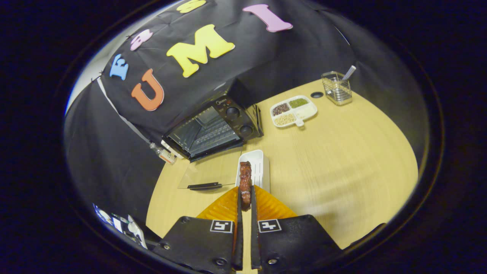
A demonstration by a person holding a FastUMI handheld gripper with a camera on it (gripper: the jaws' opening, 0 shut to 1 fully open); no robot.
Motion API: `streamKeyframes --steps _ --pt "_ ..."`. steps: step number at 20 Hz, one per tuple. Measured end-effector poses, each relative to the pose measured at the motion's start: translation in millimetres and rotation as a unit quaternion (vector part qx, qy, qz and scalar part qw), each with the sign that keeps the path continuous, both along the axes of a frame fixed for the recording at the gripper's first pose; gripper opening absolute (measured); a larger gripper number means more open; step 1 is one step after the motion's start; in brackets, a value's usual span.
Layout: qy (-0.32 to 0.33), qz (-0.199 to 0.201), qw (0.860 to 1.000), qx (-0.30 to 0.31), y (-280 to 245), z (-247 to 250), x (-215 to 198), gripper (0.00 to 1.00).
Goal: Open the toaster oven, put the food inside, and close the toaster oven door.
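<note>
The black toaster oven (228,118) stands at the back of the wooden table (342,171), against the booth's wall. Its glass door (207,173) hangs open, folded down toward the table, with the black handle (204,186) at its front edge, and the rack inside shows. My gripper (246,196) is shut on a brown strip of food (245,176), which sticks out ahead of the fingertips. The food hangs above a white rectangular tray (258,163) that lies just right of the open door.
A white divided dish (306,111) with grains and seeds sits right of the oven. Behind it stand a wire basket (336,91) with a utensil and a round hole (316,94) in the table. A small bottle (164,154) lies at the oven's left corner.
</note>
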State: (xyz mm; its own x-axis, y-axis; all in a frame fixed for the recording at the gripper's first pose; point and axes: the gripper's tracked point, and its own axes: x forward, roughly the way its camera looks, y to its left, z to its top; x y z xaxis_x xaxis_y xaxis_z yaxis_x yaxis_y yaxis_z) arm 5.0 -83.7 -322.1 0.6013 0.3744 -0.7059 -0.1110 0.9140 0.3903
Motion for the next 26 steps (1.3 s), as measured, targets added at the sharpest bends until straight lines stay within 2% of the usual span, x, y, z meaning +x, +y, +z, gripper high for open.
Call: streamKeyframes --steps 3,7,13,16,22,26 --pt "-0.062 0.02 0.996 -0.055 5 22 -5 0.11" --pt "-0.114 0.056 0.987 -0.102 28 32 -15 0.11" --pt "-0.17 0.09 0.969 -0.153 80 24 -22 0.11" --pt "-0.183 0.106 0.965 -0.158 116 9 -23 0.11" --pt "-0.195 0.097 0.965 -0.143 176 -19 -12 0.11" --pt "-0.2 0.075 0.969 -0.123 205 -30 16 0.11"
